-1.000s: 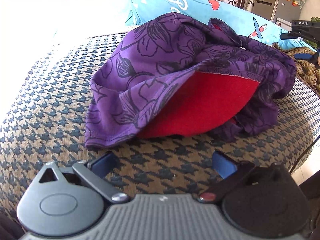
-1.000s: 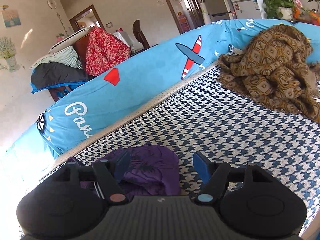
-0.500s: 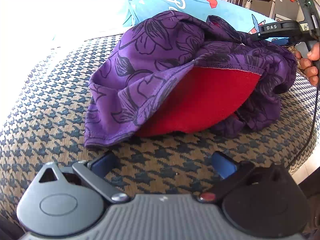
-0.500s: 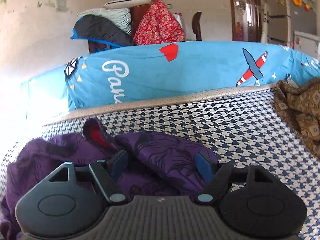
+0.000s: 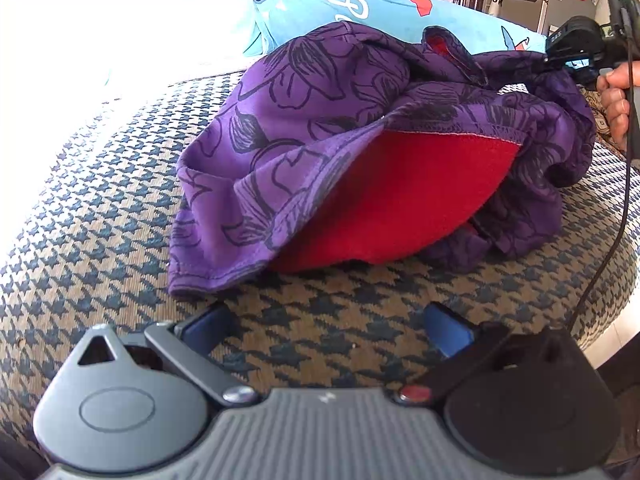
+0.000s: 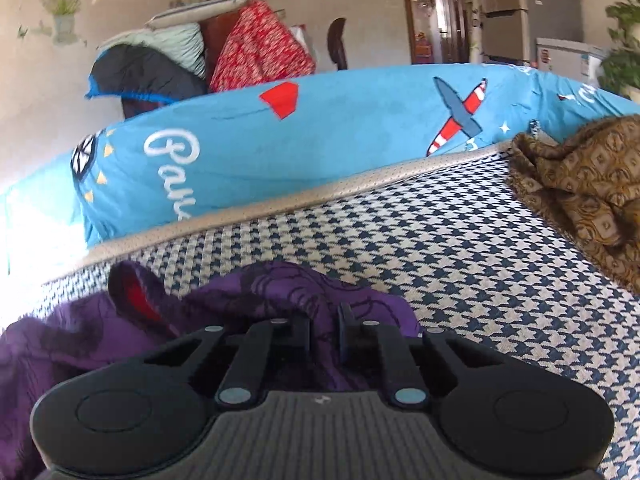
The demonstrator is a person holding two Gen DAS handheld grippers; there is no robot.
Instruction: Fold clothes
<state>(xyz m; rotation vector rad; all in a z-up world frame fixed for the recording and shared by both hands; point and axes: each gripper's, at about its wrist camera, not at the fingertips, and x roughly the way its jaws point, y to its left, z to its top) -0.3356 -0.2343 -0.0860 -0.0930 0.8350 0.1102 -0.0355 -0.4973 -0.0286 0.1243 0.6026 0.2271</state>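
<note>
Purple garment (image 6: 280, 292) far edge, nearest blue bolster (image 6: 320, 140) | right gripper (image 6: 323, 330) closing, now pinching fabric | left gripper (image 5: 324, 320) wide, empty | lift possible

A houndstooth-covered bed (image 5: 100, 216) carries a crumpled purple garment (image 5: 320, 120); a brown patterned cloth (image 6: 580, 184) lies well apart

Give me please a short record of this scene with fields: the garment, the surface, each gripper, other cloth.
garment: crumpled purple floral garment with red lining, unfolded
surface: blue-and-beige houndstooth bed cover
left gripper: open, empty, short of the near hem
right gripper: jaws closing, purple fabric pinched between them
other cloth: brown patterned cloth, apart; blue printed bolster behind
</note>
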